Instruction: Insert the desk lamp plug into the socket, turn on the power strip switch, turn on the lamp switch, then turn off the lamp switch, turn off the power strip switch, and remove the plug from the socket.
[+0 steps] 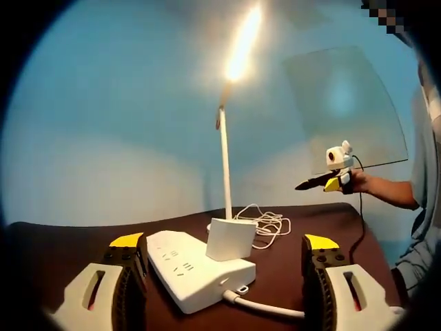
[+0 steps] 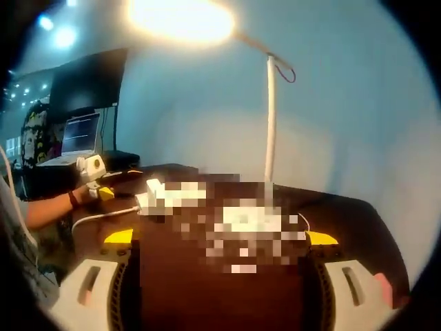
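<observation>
The lamp (image 1: pixel 225 165) stands on the dark table (image 1: pixel 62 245), and its head is lit, so the power looks on. Take the lamp as the landmark. In the left gripper view, the left gripper (image 1: pixel 224 258) sits low in front of it with its jaws wide apart and nothing between them. Just left of the lamp's base lies the white power strip (image 1: pixel 196 270), touching or almost touching the base. Its thick cord (image 1: pixel 262 308) runs out toward the camera. Behind the lamp, to the right, a thin white cord (image 1: pixel 265 224) lies in loose loops. Farther right, the right gripper (image 1: pixel 324 183) hangs up in the air, well away from the lamp. I cannot tell how its jaws stand there. In the right gripper view its jaws look wide apart and empty.

The lamp looks light and tall, so I think it could tip. Its stem looks thin. Best to touch its base gently. The plug is hard; grip its body, not the soft cord.
</observation>
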Demonstrator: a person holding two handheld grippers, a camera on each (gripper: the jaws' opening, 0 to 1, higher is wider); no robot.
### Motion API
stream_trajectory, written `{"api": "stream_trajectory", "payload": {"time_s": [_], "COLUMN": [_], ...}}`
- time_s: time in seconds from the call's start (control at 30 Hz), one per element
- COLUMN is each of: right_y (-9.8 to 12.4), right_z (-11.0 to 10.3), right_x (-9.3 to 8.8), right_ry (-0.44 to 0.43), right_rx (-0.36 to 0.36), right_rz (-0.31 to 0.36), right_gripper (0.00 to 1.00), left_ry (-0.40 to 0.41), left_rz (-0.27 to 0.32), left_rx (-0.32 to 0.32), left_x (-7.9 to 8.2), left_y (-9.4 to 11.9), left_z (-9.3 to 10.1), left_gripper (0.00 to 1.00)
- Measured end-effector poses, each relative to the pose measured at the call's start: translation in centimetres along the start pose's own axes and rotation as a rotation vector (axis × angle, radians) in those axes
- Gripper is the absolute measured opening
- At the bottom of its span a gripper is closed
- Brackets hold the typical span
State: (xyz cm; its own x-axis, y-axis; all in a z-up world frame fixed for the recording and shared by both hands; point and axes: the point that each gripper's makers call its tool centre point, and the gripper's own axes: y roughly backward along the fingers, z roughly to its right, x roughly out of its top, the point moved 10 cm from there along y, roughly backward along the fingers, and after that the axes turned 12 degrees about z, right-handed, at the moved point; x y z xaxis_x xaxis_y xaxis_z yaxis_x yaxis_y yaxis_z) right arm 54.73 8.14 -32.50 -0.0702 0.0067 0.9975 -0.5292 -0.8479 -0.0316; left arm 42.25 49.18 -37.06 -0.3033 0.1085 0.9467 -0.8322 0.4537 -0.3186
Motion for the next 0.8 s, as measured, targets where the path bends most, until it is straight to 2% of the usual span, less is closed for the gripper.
{"api": "stream_trajectory", "payload": {"time_s": [0.2,0.33,0.53,0.8], "right_y": [0.6,0.6,0.7,0.9], "right_z": [0.8,1.2,1.3,1.4], "right_x": [-1.8,-3.2,-4.7,-6.2], "right_ry": [-0.022,-0.044,-0.075,-0.097], "right_rx": [-0.029,-0.043,-0.061,-0.060], "right_rz": [0.018,0.017,0.053,0.033], "right_gripper": [0.95,0.94,0.93,0.91], "left_ry": [-0.004,0.003,0.000,-0.007], "left_rz": [-0.014,-0.003,-0.015,-0.026], "left_rx": [-0.012,-0.008,-0.010,-0.013], "left_x": [-0.1,0.2,0.0,-0.3], "left_y": [0.0,-0.1,-0.1,-0.1], "left_z": [0.2,1.6,1.0,0.3], "left_gripper": [0.89,0.89,0.89,0.89]}}
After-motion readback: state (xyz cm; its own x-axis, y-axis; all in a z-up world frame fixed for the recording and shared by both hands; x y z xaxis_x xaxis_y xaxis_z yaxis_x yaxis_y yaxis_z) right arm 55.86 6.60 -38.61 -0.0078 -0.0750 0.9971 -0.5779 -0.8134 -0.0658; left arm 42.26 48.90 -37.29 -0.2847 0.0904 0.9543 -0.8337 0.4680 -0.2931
